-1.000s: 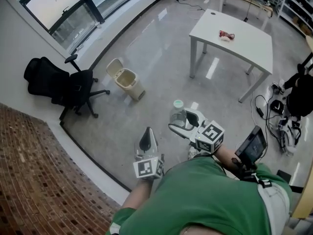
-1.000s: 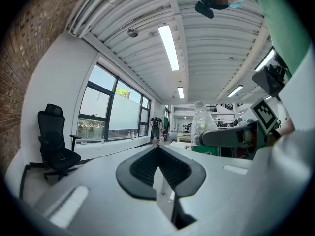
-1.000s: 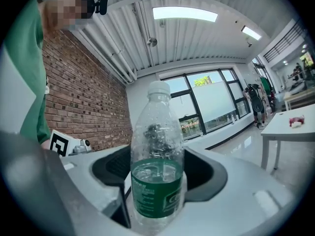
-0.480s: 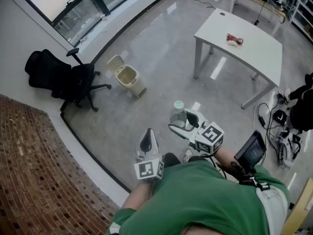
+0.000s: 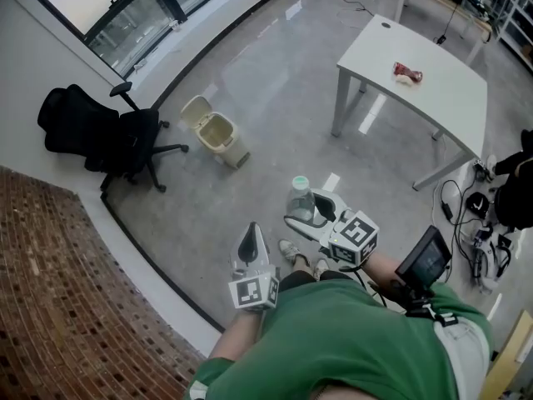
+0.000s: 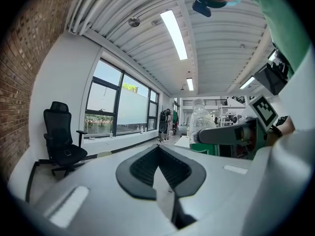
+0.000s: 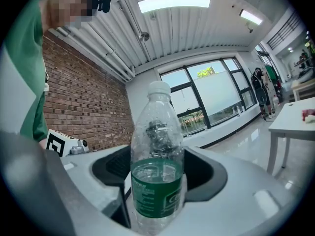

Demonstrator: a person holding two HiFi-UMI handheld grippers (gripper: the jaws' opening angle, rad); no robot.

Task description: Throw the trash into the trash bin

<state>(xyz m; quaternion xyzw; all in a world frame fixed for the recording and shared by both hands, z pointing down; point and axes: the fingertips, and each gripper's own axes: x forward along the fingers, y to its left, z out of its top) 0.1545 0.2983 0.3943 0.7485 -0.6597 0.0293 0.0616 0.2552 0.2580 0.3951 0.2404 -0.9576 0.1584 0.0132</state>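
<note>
Fingers (image 7: 210,175) of right gripper (image 7: 160,176) pinch bottle (image 7: 156,132), base unseen.

A shoe (image 5: 290,250) is now shown fwd of the body, betw. the left gripper (image 5: 251,242) and right gripper (image 5: 305,215). The table (image 5: 445,86) w/ its red wrapper (image 5: 407,73) is shifted right in the head view vs. 1 s ago. The bottle (image 5: 301,200) is carried slightly lower.

Open glossy grey floor (image 5: 275,90) reaches the small beige open-lidded trash bin (image 5: 218,133). A black wheeled office chair (image 5: 125,140) crowds its left side; a white rectangular table (image 5: 425,102) stands well apart, right.
</note>
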